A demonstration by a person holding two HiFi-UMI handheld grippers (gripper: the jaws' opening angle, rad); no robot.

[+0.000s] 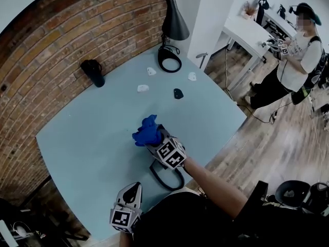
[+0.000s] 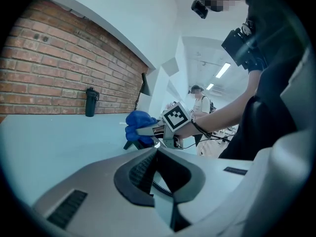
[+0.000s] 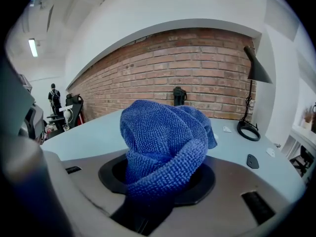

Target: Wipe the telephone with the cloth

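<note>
My right gripper [image 1: 156,139] is shut on a bunched blue cloth [image 1: 147,132] over the middle of the pale blue table [image 1: 92,138]. In the right gripper view the cloth [image 3: 165,142] fills the space between the jaws. The black telephone is mostly hidden under that gripper. Only a dark edge [image 2: 130,144] beneath the cloth [image 2: 138,125] and a looped black cord [image 1: 167,178] show. My left gripper [image 1: 133,189] sits near the table's front edge, jaws together with nothing in them, pointing toward the right gripper [image 2: 148,130].
Against the brick wall stands a black bottle [image 1: 93,72]. At the far corner is a black lamp [image 1: 174,18] with a ring base [image 1: 169,60], and several small white and black pieces [image 1: 143,88] lie near it. A person [image 1: 300,50] stands beyond a white desk [image 1: 247,30].
</note>
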